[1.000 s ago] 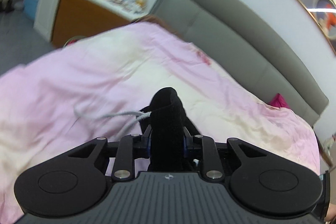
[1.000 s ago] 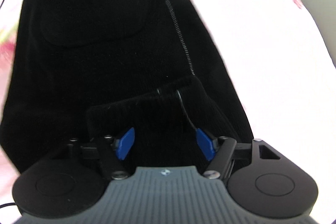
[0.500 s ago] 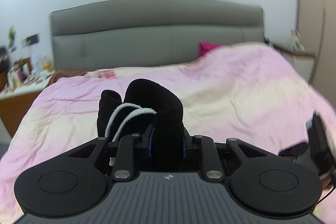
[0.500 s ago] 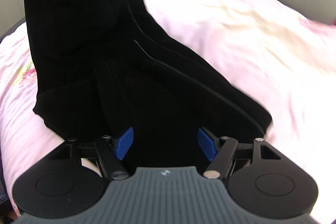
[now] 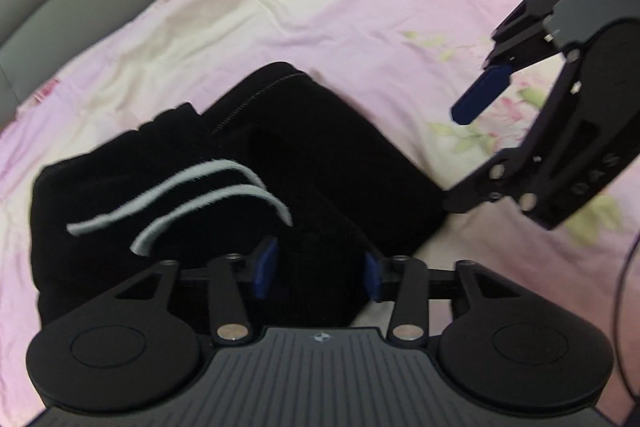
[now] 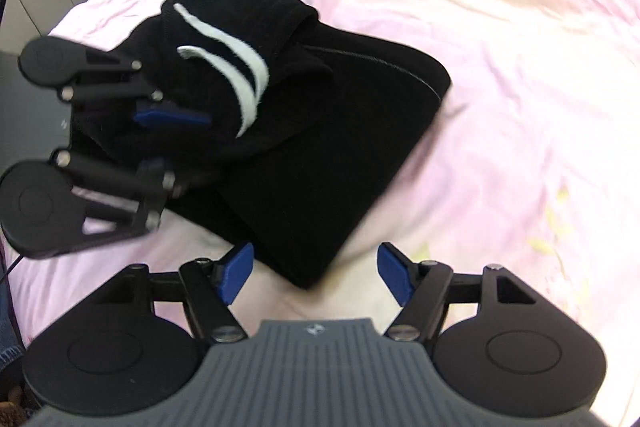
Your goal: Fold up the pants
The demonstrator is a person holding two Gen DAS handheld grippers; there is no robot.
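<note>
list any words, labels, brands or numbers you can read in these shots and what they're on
No readable words or numbers in either view.
Small round emblem on the left gripper housing: a symbol, no letters legible.
Matching emblem on the right gripper housing: too small to read.
Two white stripes on the black pants: decoration, not text.
Pink bedspread: floral print only.

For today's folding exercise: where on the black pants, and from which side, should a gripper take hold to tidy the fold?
Probably the raised flap with the white drawstring on the black pants, coming from the left gripper side. That bunched end stands up off the pink quilt, so fingers could close around it; the rest lies flat.
</note>
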